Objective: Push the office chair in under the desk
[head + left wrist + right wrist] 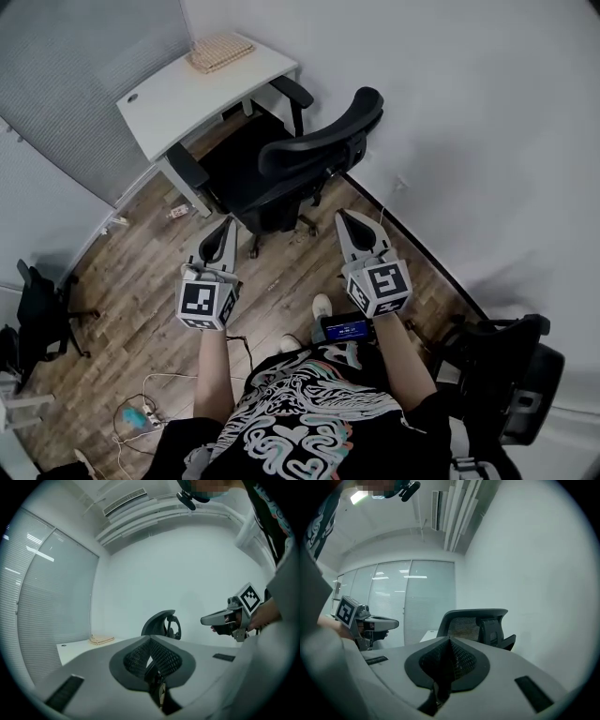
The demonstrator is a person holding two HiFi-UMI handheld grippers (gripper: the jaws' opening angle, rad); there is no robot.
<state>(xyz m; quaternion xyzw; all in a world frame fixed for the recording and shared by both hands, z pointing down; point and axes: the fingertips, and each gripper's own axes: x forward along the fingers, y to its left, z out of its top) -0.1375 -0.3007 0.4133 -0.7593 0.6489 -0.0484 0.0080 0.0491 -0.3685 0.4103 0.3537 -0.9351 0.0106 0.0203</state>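
Beyond left tongs point(227, 224) — office chair point(317, 142)

The office chair point(319, 141) has a matt black plastic frame and armrests, with a fine mesh back. The desk point(178, 98) has a smooth, matt white top with a tan, rough, woven-looking piece point(220, 52) on it, and the floor point(281, 272) is wood-grain planking with a low sheen. The left gripper point(226, 223) and right gripper point(344, 217) have smooth matt grey plastic shells — their pads point(164, 656) are black and finely gridded.
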